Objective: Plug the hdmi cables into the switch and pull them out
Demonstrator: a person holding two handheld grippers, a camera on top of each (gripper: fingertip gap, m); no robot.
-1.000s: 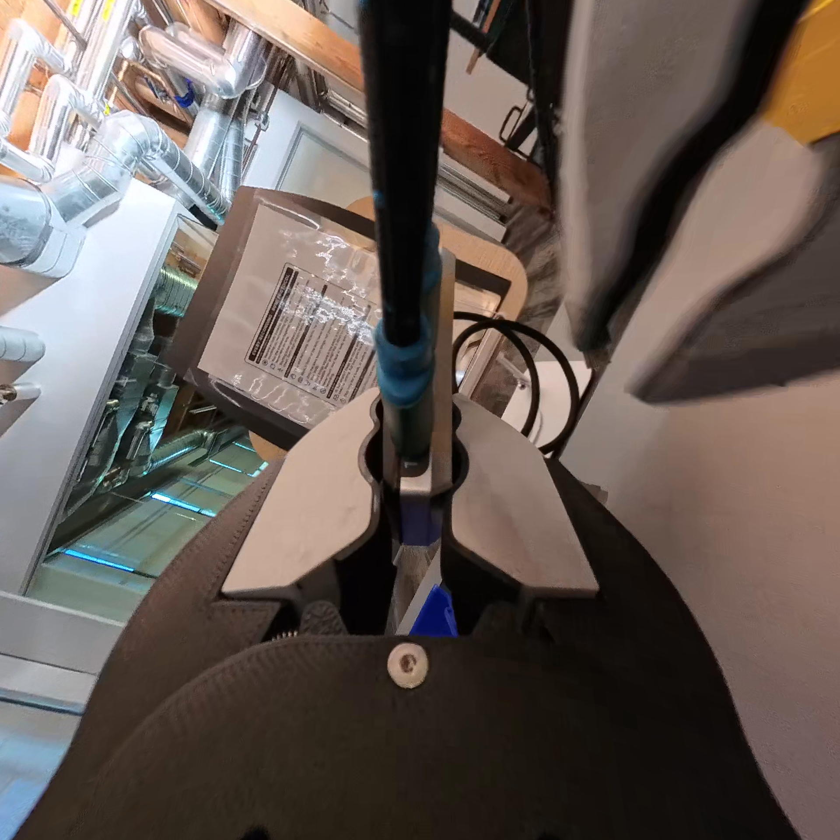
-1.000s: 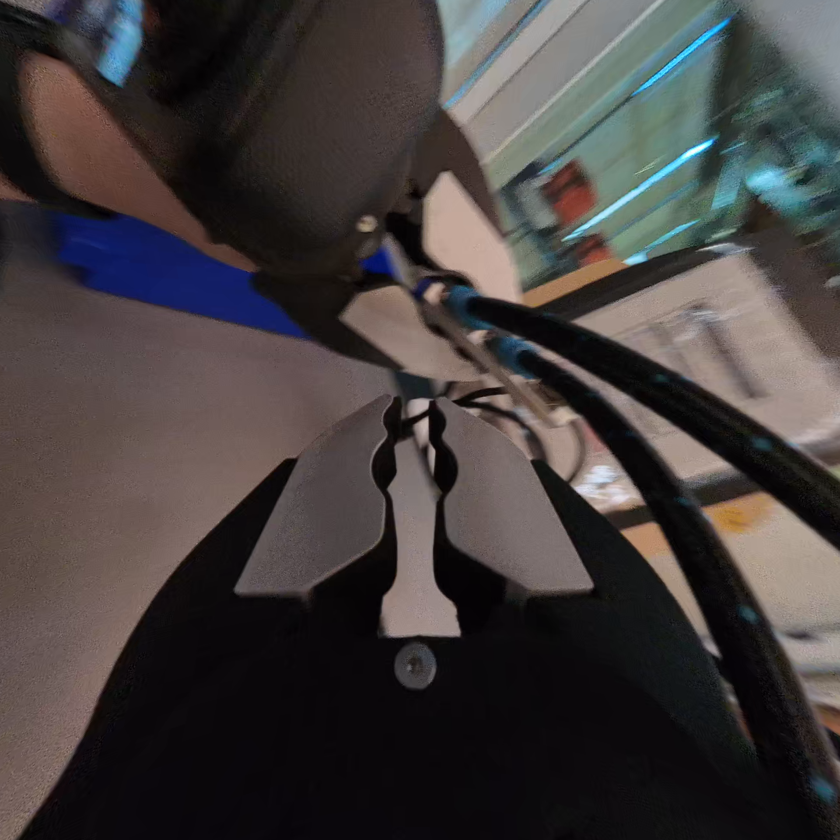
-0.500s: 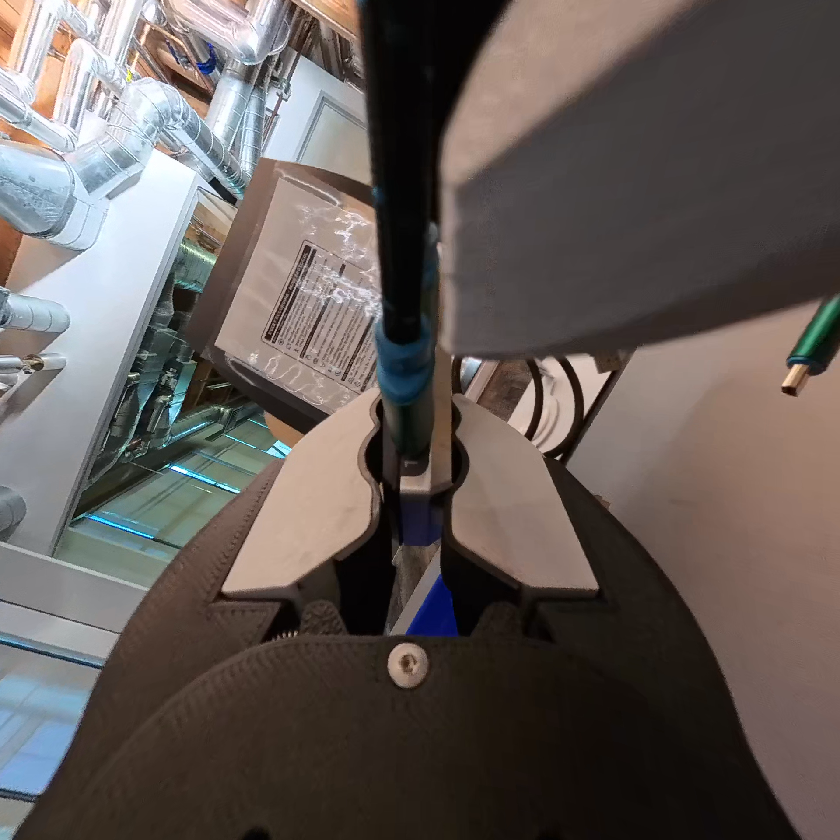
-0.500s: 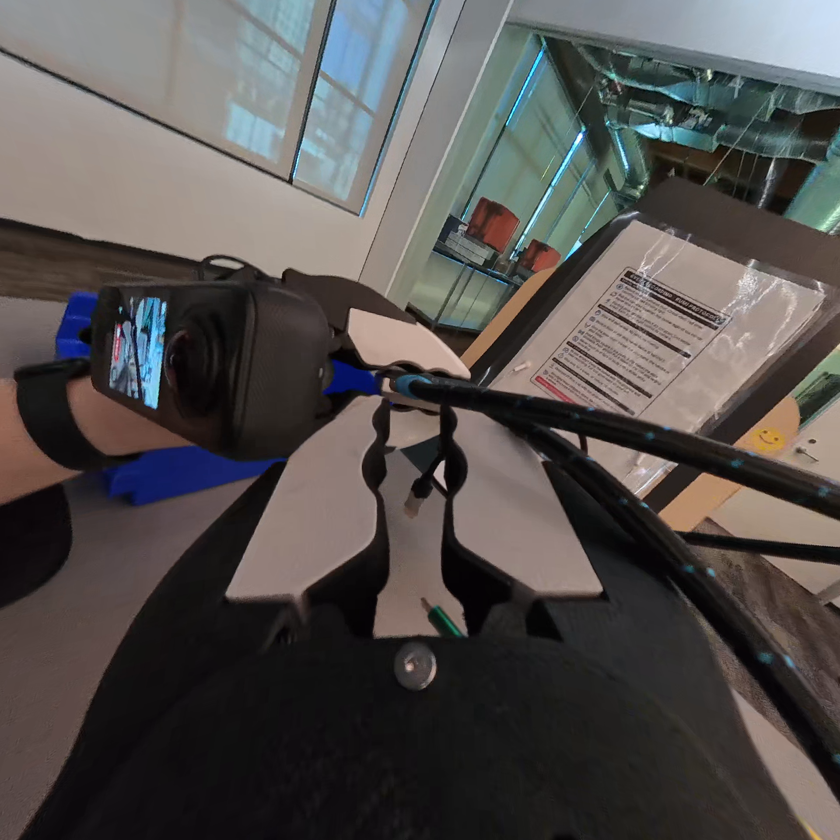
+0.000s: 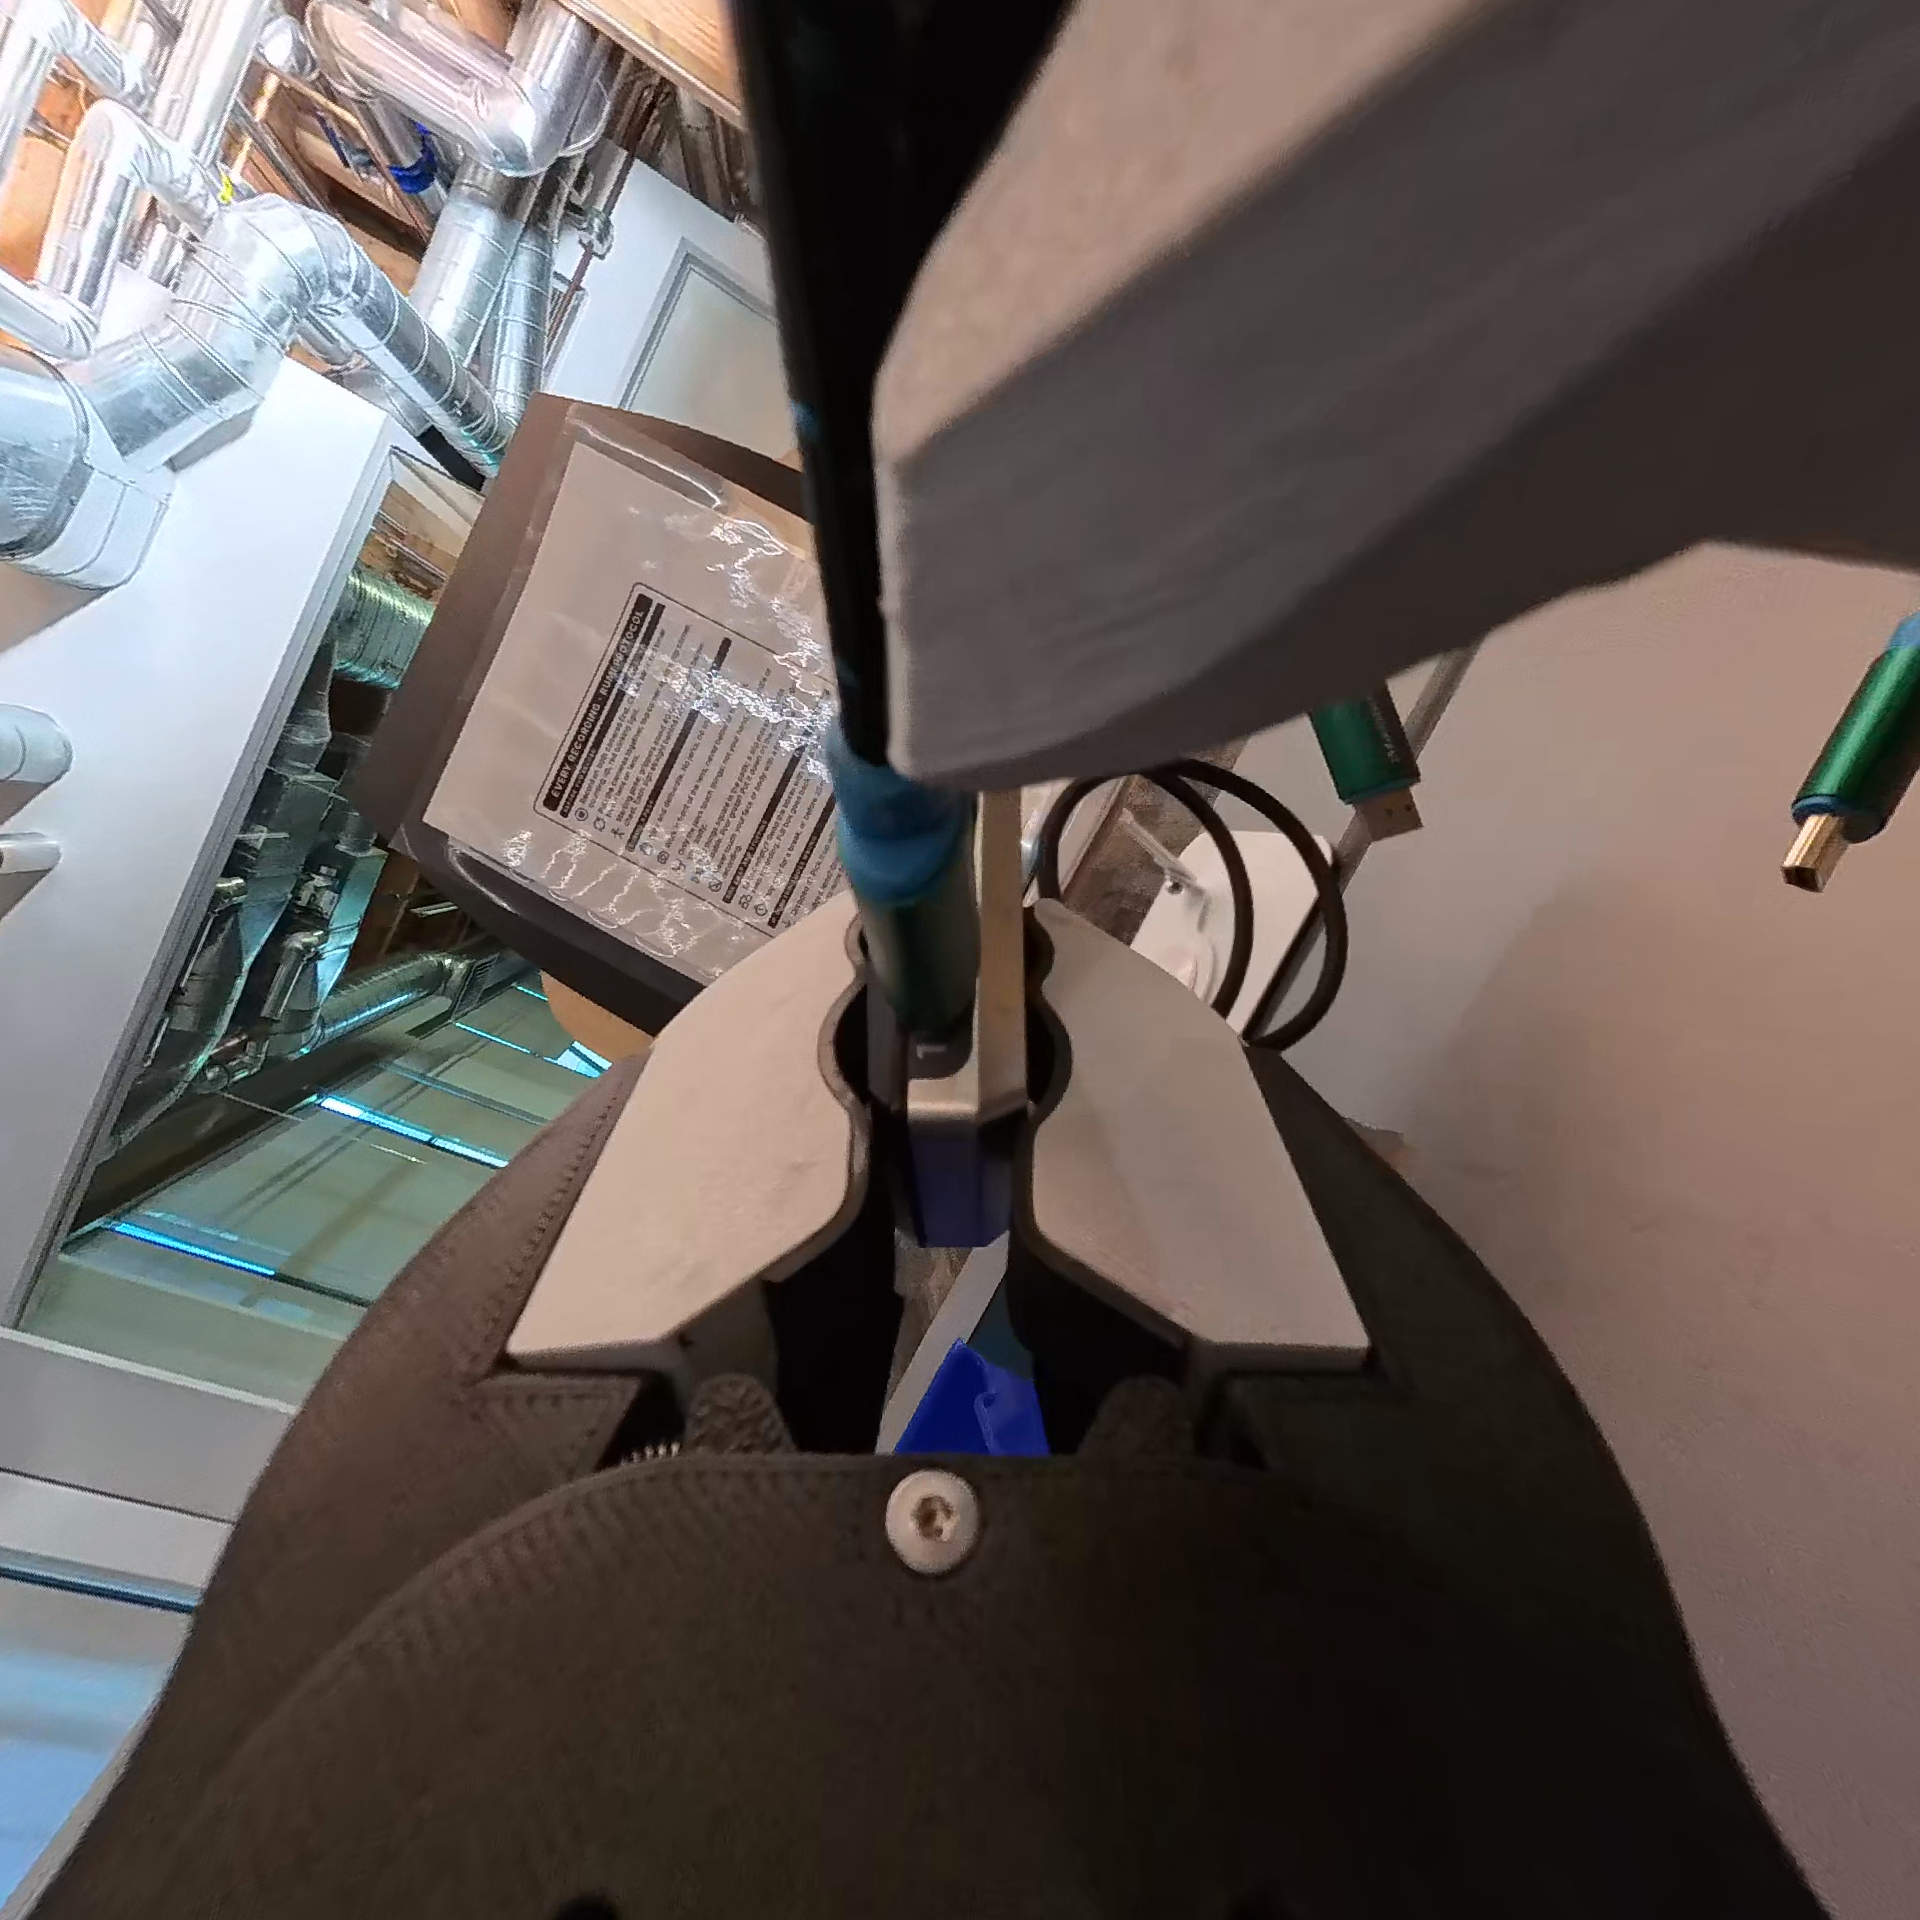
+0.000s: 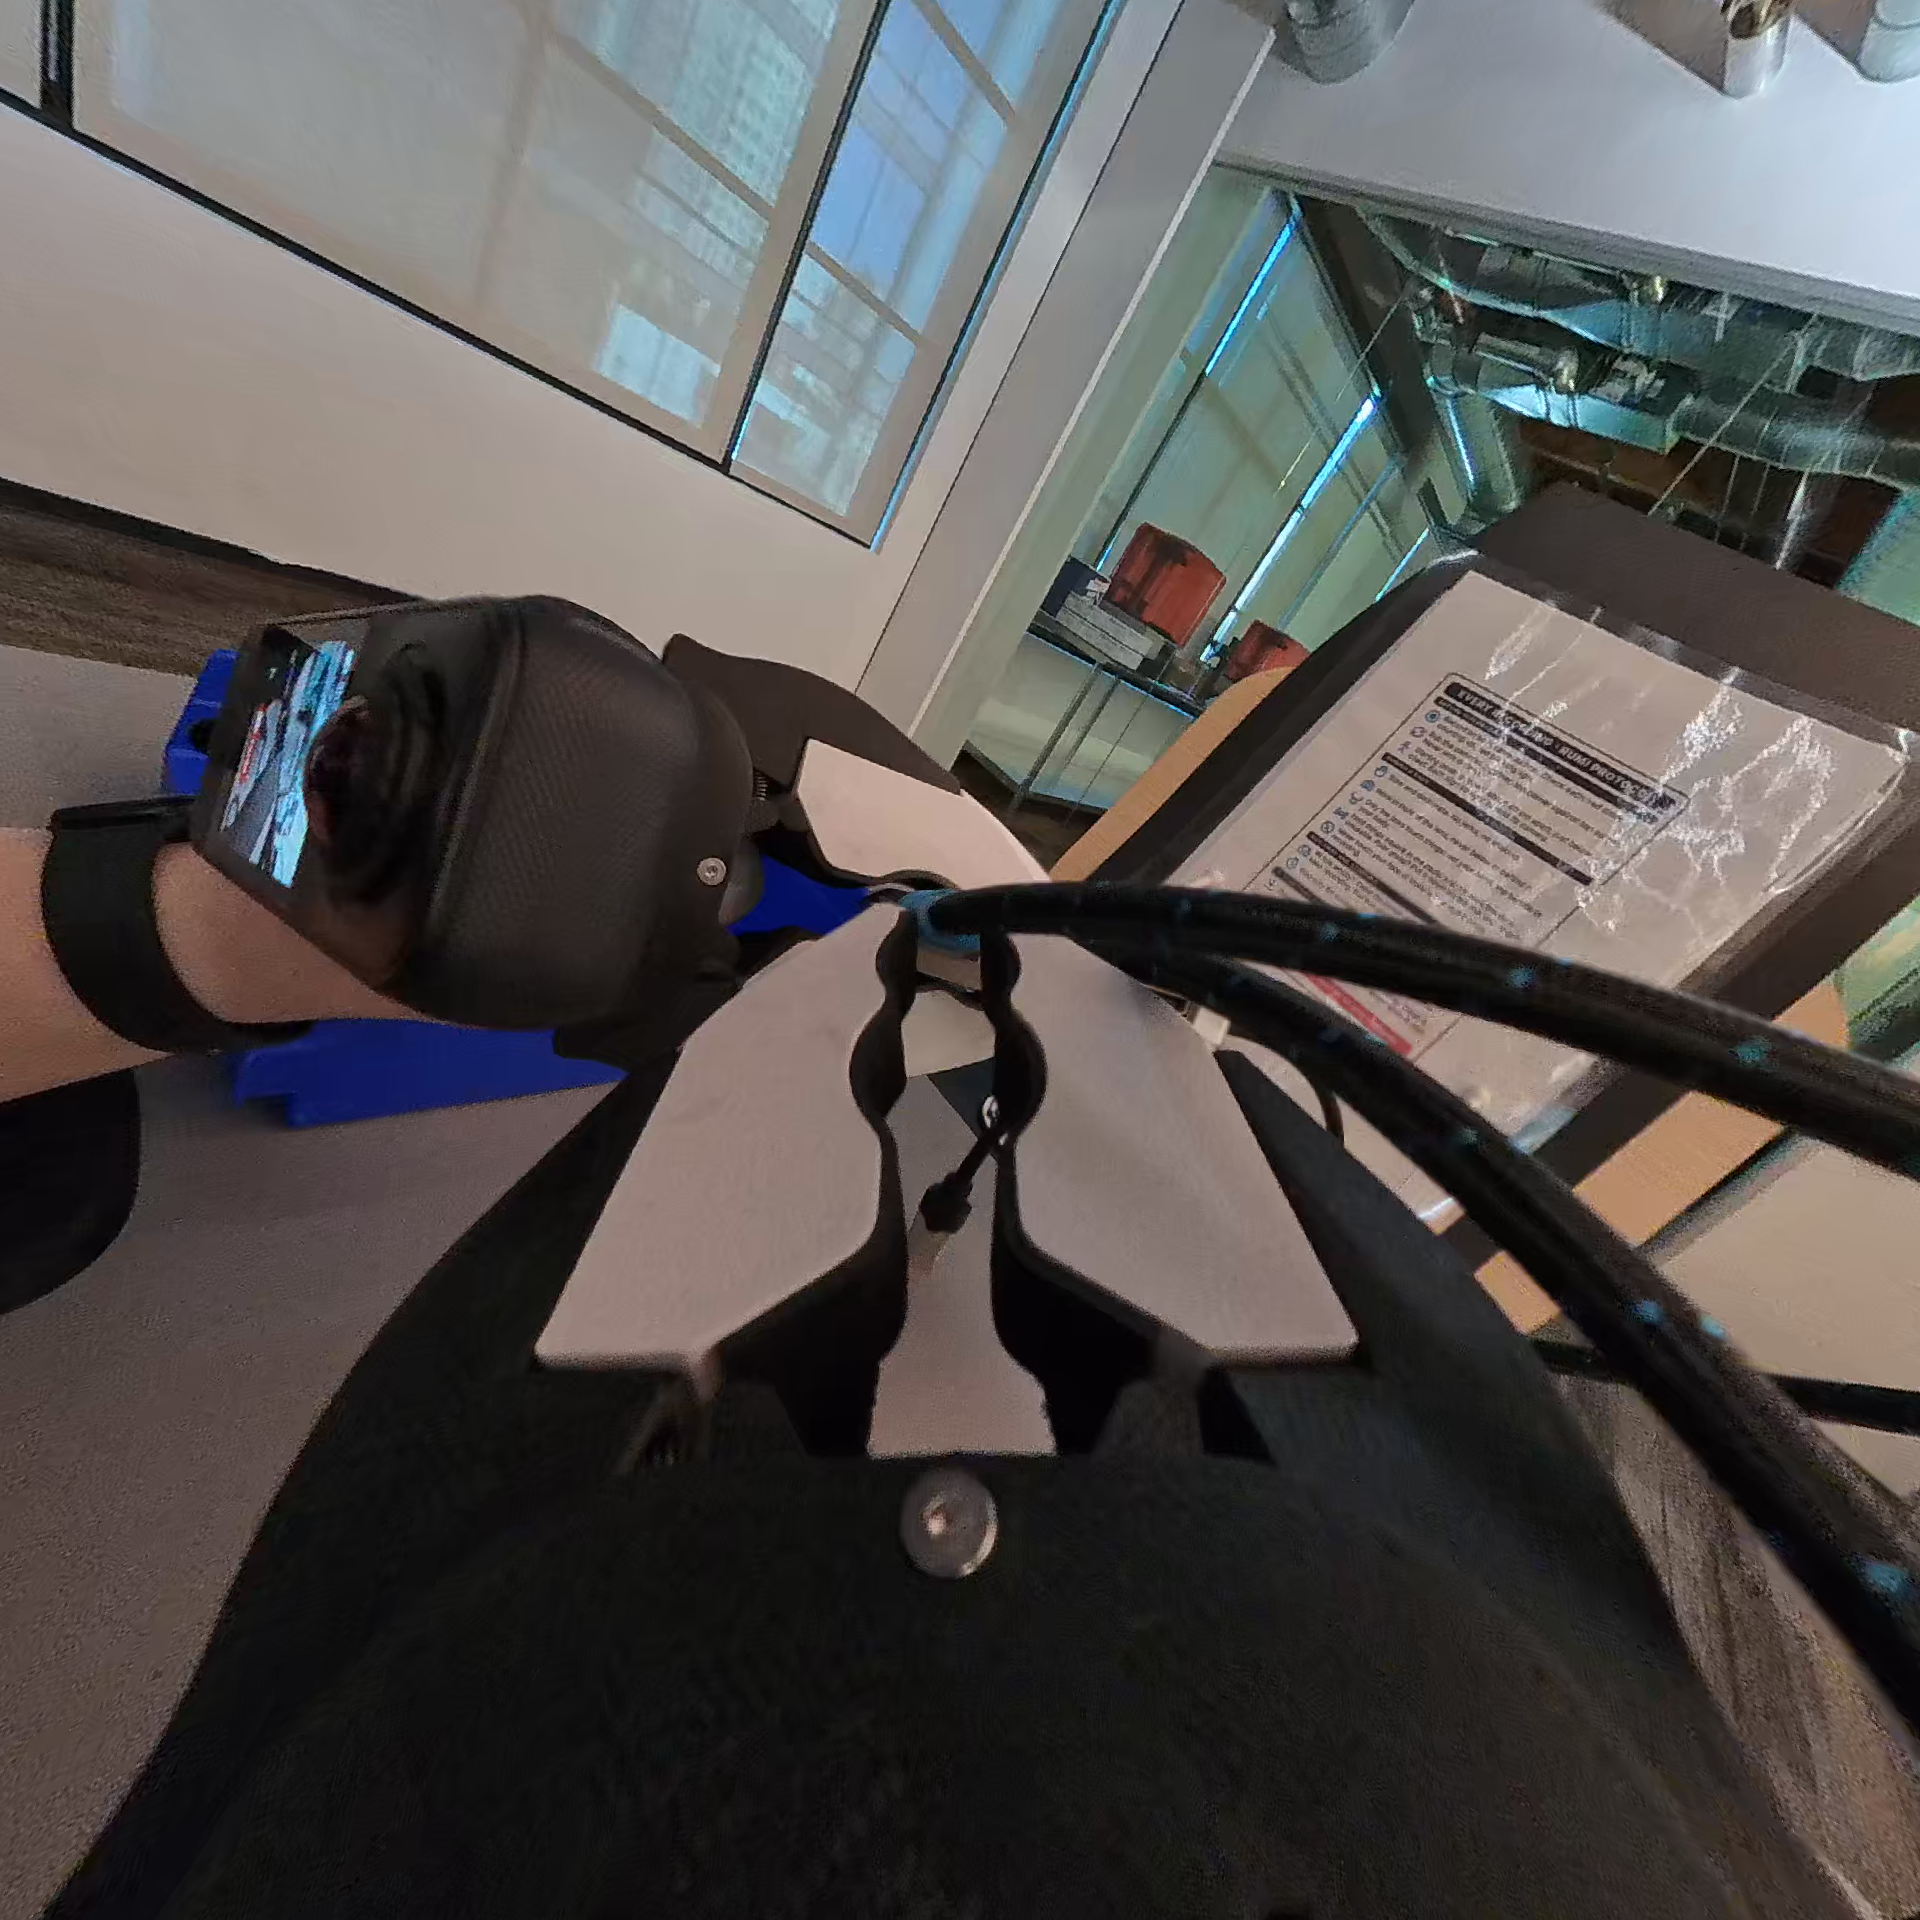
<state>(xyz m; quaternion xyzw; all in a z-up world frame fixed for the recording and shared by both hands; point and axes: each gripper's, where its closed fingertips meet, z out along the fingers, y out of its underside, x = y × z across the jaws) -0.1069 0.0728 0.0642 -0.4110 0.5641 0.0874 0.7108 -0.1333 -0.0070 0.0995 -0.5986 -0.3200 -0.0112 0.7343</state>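
Observation:
My left gripper (image 5: pixel 951 935) is shut on the HDMI switch (image 5: pixel 1003 966), a thin grey box with a blue end, held edge-on. A black braided HDMI cable (image 5: pixel 831 520) with a blue-collared plug (image 5: pixel 894 831) sits in the switch. In the right wrist view two such cables (image 6: pixel 1455 997) run off to the right from the switch. My right gripper (image 6: pixel 940 935) has its tips either side of a blue-collared plug (image 6: pixel 945 940), with a narrow gap. One of its fingers (image 5: pixel 1351 468) looms over the plug in the left wrist view. The left gripper (image 6: pixel 894 883) shows just beyond.
Two green cable plugs (image 5: pixel 1860 748) lie on the grey table (image 6: pixel 312 1247) to the right, and a black cable loop (image 5: pixel 1330 935) beyond. A laminated sheet on a dark board (image 5: pixel 665 748) stands behind. A blue block (image 6: pixel 416 1070) lies under the left hand. A thin black cord (image 6: pixel 951 1195) hangs between my right fingers. Across from one pair of fingers to the other is roughly 9 cm.
My right gripper has swung round and moved in onto the plug at the switch, its jaws narrowing slightly. The left gripper has kept its hold on the switch.

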